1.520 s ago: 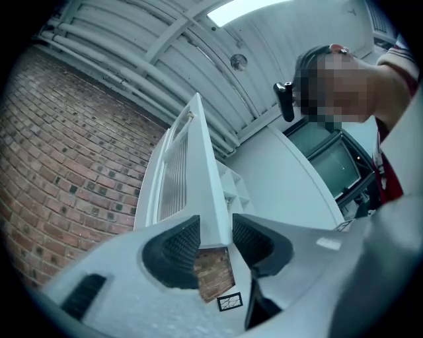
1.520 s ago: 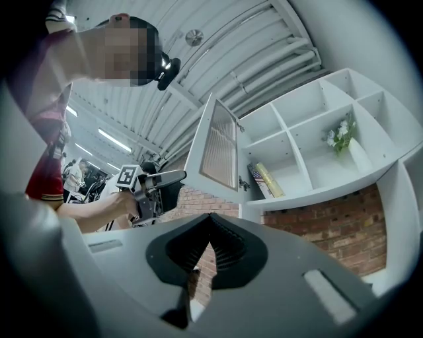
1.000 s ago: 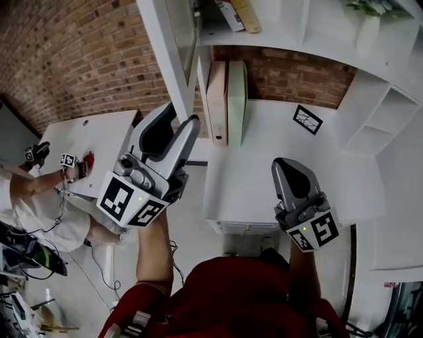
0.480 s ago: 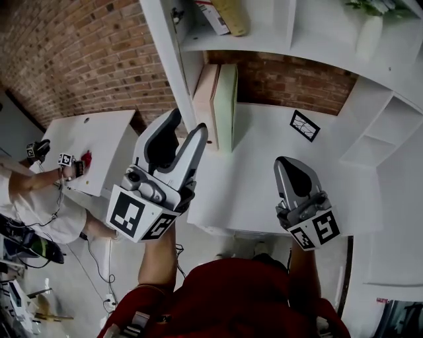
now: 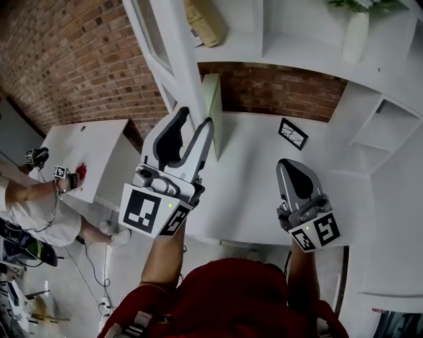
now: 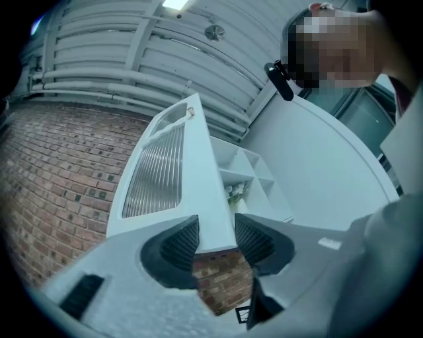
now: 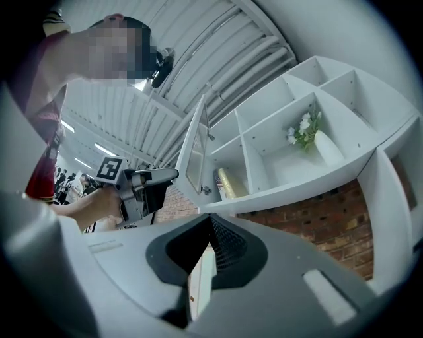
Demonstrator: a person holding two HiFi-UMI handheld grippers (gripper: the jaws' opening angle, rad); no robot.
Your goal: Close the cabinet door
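Observation:
The cabinet door (image 5: 178, 66) is white-framed with ribbed glass and stands open from the white wall cabinet (image 5: 264, 46). My left gripper (image 5: 195, 119) is raised to its lower corner. In the left gripper view the door's (image 6: 198, 178) bottom edge fills the gap of the left gripper (image 6: 216, 231), and both pads touch it. My right gripper (image 5: 291, 165) hovers shut and holds nothing over the white counter (image 5: 264, 191), well right of the door. The right gripper view shows its jaws (image 7: 211, 221) pressed together, with the door (image 7: 193, 152) and the left gripper (image 7: 142, 188) beyond.
A green binder (image 5: 213, 112) stands on the counter just behind the door. A small black picture frame (image 5: 291, 134) lies further right. The shelves hold a white vase (image 5: 355, 33) and a yellowish roll (image 5: 201, 20). Another person (image 5: 33, 198) works at a white table (image 5: 92, 145) far left.
The left gripper and the door's corner have shifted right toward the cabinet. The door now hides the pink binder and part of the green one. The right gripper has barely moved.

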